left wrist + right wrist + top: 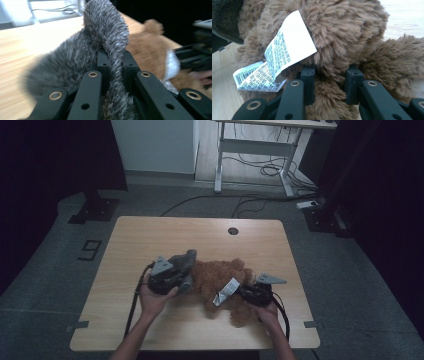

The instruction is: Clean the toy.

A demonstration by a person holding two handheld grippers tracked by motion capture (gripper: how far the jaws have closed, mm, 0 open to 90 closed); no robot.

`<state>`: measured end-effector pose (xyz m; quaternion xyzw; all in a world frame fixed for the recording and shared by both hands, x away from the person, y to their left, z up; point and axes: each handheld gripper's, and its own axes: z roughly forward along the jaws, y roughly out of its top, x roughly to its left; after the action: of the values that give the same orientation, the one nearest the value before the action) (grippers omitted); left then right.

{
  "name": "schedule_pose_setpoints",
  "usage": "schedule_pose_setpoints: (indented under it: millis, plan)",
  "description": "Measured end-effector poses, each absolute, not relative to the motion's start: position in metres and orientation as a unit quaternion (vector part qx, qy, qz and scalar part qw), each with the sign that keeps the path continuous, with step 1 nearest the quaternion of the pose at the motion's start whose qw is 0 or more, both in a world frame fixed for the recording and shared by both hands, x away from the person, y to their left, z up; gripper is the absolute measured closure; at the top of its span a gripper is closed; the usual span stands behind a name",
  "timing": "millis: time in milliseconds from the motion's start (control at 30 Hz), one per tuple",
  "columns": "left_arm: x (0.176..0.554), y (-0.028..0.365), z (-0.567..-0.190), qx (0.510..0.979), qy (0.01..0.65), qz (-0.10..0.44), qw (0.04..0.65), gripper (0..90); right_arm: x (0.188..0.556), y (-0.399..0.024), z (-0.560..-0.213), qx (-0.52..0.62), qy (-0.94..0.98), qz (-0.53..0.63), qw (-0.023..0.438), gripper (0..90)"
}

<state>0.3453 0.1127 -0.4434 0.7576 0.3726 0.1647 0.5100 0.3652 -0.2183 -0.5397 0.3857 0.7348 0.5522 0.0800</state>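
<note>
A: Count it off for me, nearest first.

B: Two hands, two grippers. The left gripper (187, 270) sits in the person's left hand (152, 301), the right gripper (245, 292) in the right hand (267, 312). Then two soft pieces: one brown plush toy (225, 282) and one grey furry piece (182, 265). One white label (226, 292), folded into two flaps in the right gripper view. All on one wooden table (165, 232).

A: And the jaws?

B: In the left gripper view the jaws stand close together, pinching a fold of the grey furry piece (105, 37) between them. In the right gripper view the jaws are clamped on a tuft of the brown plush toy (342, 35), the fur bulging out between and above them.

A: Where does the toy lie?

B: On the near half of the table, about midway across, between the two grippers. The grey piece is against its left end, touching it.

A: How does it look?

B: Shaggy mid-brown pile, lumpy, with rounded limbs sticking out. The white label (287, 47) hangs from it just beside the right gripper's jaws, printed with small dark text and a barcode. The grey fur is longer, salt-and-pepper, arching up over the left gripper.

A: Beyond that?

B: One round hole (233, 231) near the table's far edge, then a white desk frame (255, 150) with cables (260, 170) on the floor.
</note>
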Motion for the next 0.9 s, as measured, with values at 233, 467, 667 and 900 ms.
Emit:
schedule_pose_setpoints:
  millis: [233,467,667,900]
  plan:
    - [0.345,0.017,-0.455,0.803,0.3,0.112,0.503,80.3,0.366,-0.219,-0.541,0.389,0.73,0.557,0.074,66.8]
    - [0.349,-0.014,-0.483,0.827,0.297,0.11,0.464,80.5,0.365,-0.22,-0.542,0.392,0.733,0.551,0.076,66.8]
    - [0.344,0.018,-0.478,0.815,0.315,0.125,0.471,80.6,0.365,-0.22,-0.542,0.389,0.732,0.554,0.074,66.8]
    - [0.343,0.064,-0.464,0.795,0.348,0.184,0.462,80.5,0.364,-0.218,-0.542,0.382,0.739,0.548,0.087,67.2]
